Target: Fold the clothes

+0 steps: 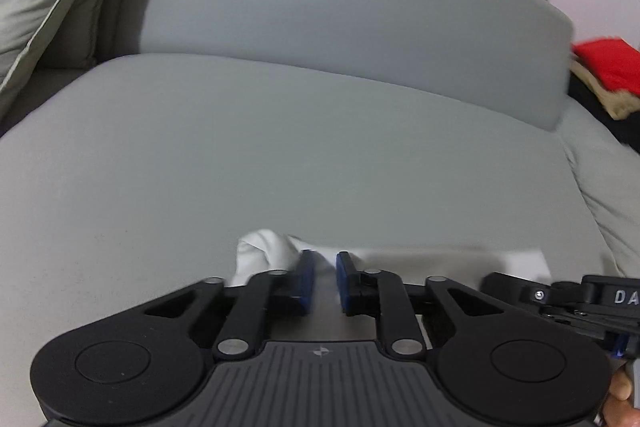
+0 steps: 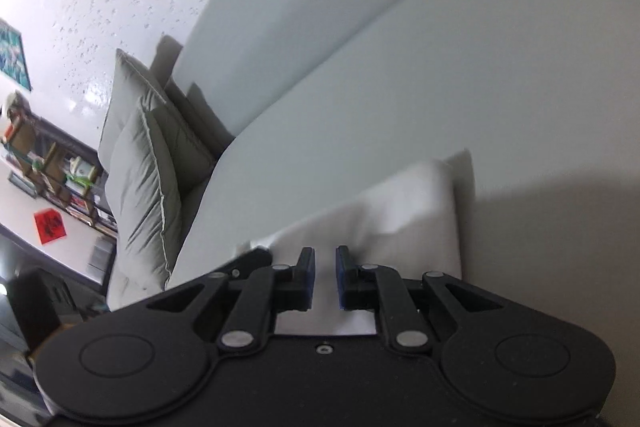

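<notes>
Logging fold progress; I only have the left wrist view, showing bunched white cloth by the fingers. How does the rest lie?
Observer: In the right wrist view the white cloth lies as a flat, smooth panel on the pale grey sofa seat, far corner squared.
Reviewer: And the right gripper?
Observer: Its blue-padded fingers sit a narrow gap apart, white fabric between; pinching or not, I cannot tell.
Reviewer: Anything past the grey-green quilted pillows?
Observer: A dark bookshelf, a red square sign near it.
</notes>
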The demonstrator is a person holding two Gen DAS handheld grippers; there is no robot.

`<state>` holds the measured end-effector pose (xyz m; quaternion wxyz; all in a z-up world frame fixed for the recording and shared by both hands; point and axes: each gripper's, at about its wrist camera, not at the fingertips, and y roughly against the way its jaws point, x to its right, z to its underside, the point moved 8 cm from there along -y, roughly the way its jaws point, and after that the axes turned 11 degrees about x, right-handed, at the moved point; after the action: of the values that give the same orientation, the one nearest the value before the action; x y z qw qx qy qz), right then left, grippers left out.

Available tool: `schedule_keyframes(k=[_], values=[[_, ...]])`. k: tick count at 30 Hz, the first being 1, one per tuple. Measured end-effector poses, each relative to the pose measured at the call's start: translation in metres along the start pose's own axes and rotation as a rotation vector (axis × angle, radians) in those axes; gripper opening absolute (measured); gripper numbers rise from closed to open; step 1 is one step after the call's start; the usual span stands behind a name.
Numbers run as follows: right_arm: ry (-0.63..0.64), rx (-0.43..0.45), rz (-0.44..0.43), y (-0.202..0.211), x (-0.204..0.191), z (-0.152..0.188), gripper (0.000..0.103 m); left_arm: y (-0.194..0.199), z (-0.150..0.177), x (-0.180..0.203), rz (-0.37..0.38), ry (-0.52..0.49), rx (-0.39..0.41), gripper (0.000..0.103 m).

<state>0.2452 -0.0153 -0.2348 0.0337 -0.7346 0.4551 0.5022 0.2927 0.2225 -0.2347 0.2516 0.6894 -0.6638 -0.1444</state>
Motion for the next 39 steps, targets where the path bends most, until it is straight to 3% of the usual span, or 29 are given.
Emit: schedule_keyframes(k=[3, 8, 10, 11, 13, 18, 20, 23, 27, 31, 34, 35, 37, 39], values=[[-0.093, 0.079, 0.025, -0.003, 0.023, -0.008, 0.000, -0.004, -0.002, -0.006, -0.063, 0.019, 0.018, 0.018], [-0.127, 0.239, 0.177, 0.012, 0.048, -0.027, 0.000, 0.002, -0.004, -0.026, -0.171, 0.110, 0.032, 0.015], [-0.127, 0.301, 0.242, 0.025, 0.056, -0.030, 0.000, 0.013, -0.003, -0.042, -0.346, 0.073, 0.027, 0.034], [-0.129, 0.330, 0.269, 0.032, 0.061, -0.032, 0.000, 0.019, -0.002, -0.052, -0.447, 0.055, 0.019, 0.032], [-0.103, 0.361, 0.303, 0.048, 0.065, -0.033, 0.000, 0.035, -0.002, -0.071, -0.510, 0.096, 0.003, 0.032], [-0.063, 0.359, 0.371, 0.091, 0.069, -0.027, 0.003, 0.090, 0.002, -0.074, -0.397, 0.181, 0.028, 0.040], [-0.024, 0.342, 0.373, 0.112, 0.061, -0.020, 0.016, 0.110, 0.009, -0.055, -0.288, 0.202, 0.036, 0.045], [0.060, 0.293, 0.306, 0.137, 0.030, -0.002, 0.022, 0.141, 0.023, -0.015, -0.159, 0.133, 0.060, 0.047], [0.310, 0.141, 0.172, 0.149, -0.035, 0.046, 0.023, 0.170, 0.045, 0.031, -0.083, -0.044, 0.074, 0.053], [0.559, 0.020, 0.145, 0.155, -0.069, 0.095, 0.023, 0.168, 0.073, 0.052, -0.094, -0.180, -0.036, 0.054], [0.636, -0.094, 0.193, 0.158, -0.060, 0.123, 0.023, 0.175, 0.082, 0.048, -0.123, -0.260, -0.088, 0.055], [0.660, -0.093, 0.198, 0.166, -0.059, 0.127, 0.023, 0.181, 0.084, 0.049, -0.128, -0.283, -0.097, 0.055], [0.710, -0.133, 0.205, 0.183, -0.060, 0.134, 0.023, 0.198, 0.090, 0.042, -0.098, -0.273, -0.137, 0.054], [0.711, -0.160, 0.201, 0.199, -0.063, 0.130, 0.025, 0.212, 0.089, 0.030, -0.044, -0.200, -0.148, 0.054]])
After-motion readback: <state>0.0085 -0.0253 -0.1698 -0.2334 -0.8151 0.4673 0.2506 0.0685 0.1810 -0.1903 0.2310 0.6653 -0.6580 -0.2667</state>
